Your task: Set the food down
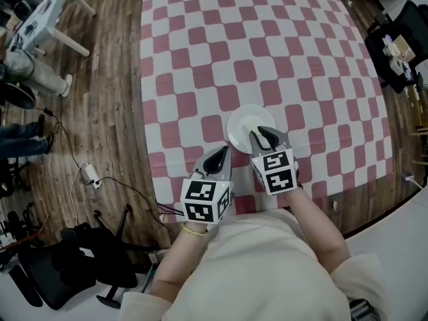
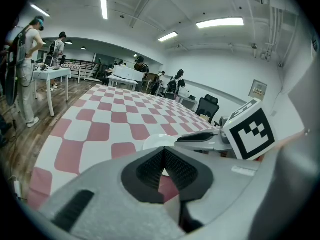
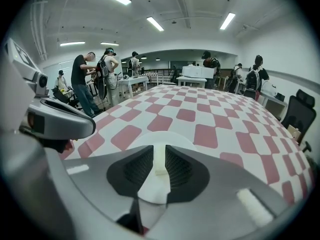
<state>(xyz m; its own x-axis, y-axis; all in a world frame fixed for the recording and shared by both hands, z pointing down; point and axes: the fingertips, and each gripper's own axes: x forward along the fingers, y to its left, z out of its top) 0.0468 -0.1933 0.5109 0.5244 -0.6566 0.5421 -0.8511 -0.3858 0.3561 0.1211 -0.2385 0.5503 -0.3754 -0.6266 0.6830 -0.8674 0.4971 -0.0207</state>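
Observation:
A white plate sits near the front edge of the red-and-white checked table. A pale cream strip of food lies over the plate. My right gripper reaches over the plate; in the right gripper view the food strip stands upright between its pads, which touch it on both sides, with the plate just below. My left gripper hovers to the plate's left, near the table edge. Its jaws are shut and empty; beyond them the plate and the right gripper show.
The table's near edge runs just in front of my grippers. On the wooden floor to the left lie cables and a black office chair. A white table stands far left. Several people stand at tables beyond the cloth.

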